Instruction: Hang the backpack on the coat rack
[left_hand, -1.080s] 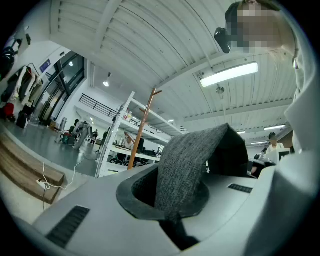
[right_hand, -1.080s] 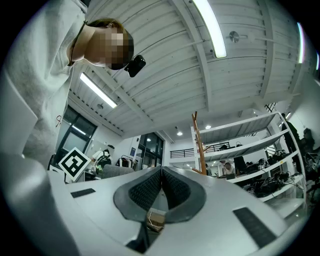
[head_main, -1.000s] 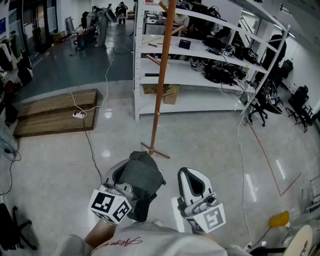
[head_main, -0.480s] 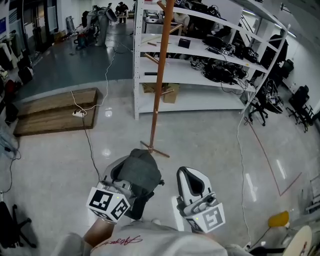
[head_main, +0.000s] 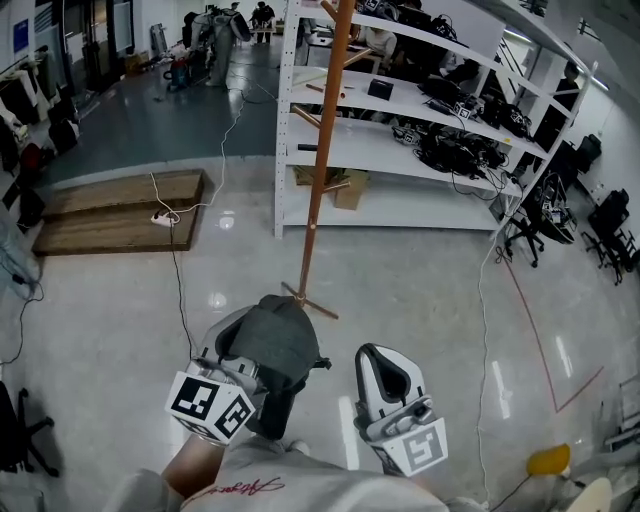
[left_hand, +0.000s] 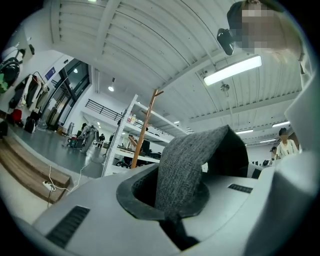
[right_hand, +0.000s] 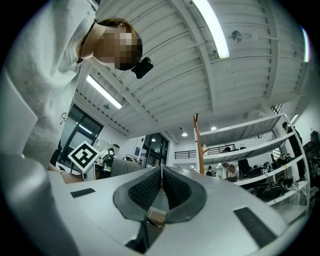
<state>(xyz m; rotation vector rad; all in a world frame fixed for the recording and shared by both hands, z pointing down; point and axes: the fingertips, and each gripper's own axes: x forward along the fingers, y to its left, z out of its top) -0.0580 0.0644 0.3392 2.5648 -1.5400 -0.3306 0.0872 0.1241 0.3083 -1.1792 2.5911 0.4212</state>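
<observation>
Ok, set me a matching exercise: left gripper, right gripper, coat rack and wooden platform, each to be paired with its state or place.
Things:
1. left gripper
2. right gripper
3. coat rack
4. wooden platform

States and places:
A. stands upright in front of the white shelves
B. shut, nothing between its jaws
C. lies flat on the floor, at the left of the head view
D. shut on the grey backpack

Pairs: 1-D, 2-B, 3-A, 4-C

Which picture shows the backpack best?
The head view: most of the grey backpack shows from above. The left gripper view shows only a grey strap up close; the right gripper view, just a grey sliver.
</observation>
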